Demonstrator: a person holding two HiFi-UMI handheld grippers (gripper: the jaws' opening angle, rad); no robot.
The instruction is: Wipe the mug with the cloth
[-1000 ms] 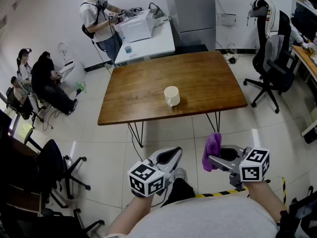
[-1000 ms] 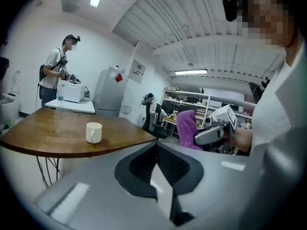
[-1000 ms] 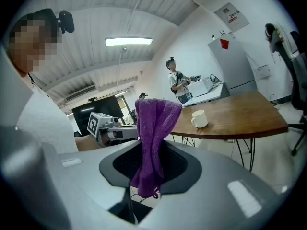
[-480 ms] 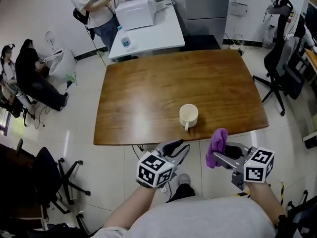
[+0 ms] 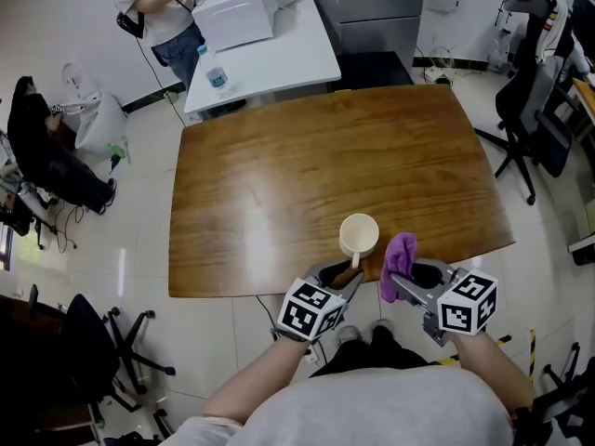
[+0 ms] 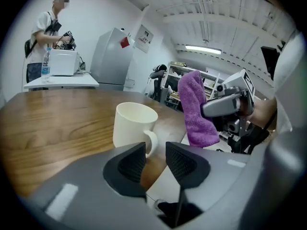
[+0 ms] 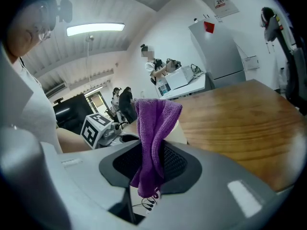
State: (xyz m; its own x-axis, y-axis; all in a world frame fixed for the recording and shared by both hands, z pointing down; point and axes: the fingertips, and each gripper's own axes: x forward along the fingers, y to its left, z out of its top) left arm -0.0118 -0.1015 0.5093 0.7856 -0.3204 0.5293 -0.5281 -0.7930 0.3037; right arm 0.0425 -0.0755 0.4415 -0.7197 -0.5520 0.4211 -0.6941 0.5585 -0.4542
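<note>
Brown wooden worktop (image 5: 279, 184) bore the cream ceramic mug (image 5: 359, 234) at its 6 o'clock edge. Left gripper (image 5: 342, 273), the nearer, its empty jaws having just been opening, faced the handle (image 6: 150, 143) at 12 o'clock; right gripper (image 5: 402, 282) clamped the purple fleecy cloth (image 5: 400, 256).

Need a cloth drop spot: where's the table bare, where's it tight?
Table bare left of and beyond the mug. Tight at the near edge: left gripper, jaws just opened, empty, and right gripper holding the cloth crowd the mug.

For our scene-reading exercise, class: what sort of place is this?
Probably an office or lab workroom: a wheeled office chair, a white desk carrying a boxy white machine, and a large wooden table.
</note>
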